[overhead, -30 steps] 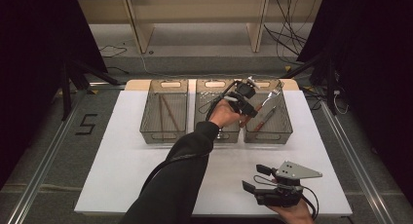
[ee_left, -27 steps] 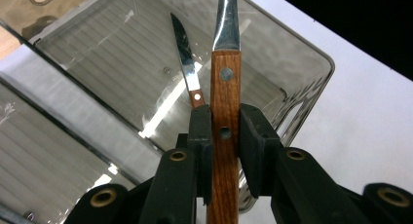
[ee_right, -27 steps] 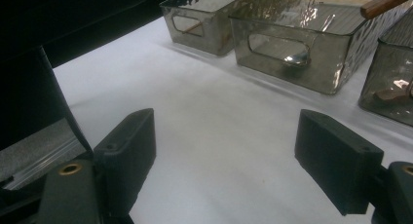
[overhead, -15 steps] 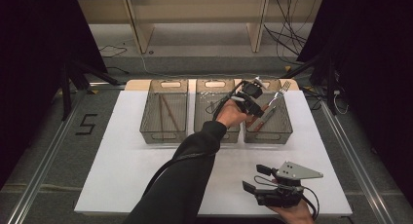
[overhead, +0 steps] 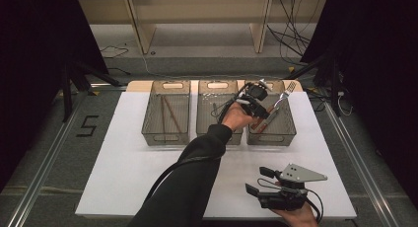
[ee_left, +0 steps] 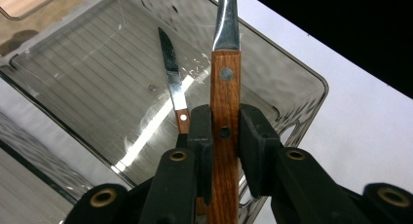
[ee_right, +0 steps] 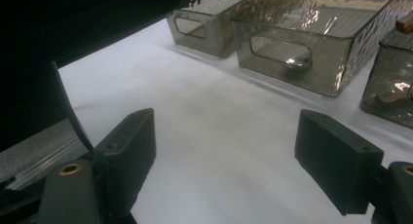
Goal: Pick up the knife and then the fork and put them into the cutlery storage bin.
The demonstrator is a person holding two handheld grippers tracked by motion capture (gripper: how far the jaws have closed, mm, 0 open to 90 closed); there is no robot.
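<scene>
Left gripper view has the left gripper (ee_left: 225,131) clamped on the wooden handle of a fork (ee_left: 225,87), both pads squeezing the flat scales just below the upper rivet, the steel neck running up and out of frame. Judging by the build, this fork is stiff and fairly light, with most of its weight in the handle; the wood gives a dry, grippy hold, whereas the polished steel would likely slip, so the present grip on the handle looks like the right place. Beneath it sits the right-hand smoky plastic bin (ee_left: 302,73), and a wooden-handled knife (ee_left: 171,73) lies on that bin's floor, just beside the fork's handle as seen here. From the high view the fork (overhead: 281,99) hangs tilted above that bin (overhead: 288,133), tines toward its far rim, with 2 more bins to that bin's left. The right gripper (overhead: 263,182) rests near the table's front edge, well apart from that bin, jaws spread wide and empty.
</scene>
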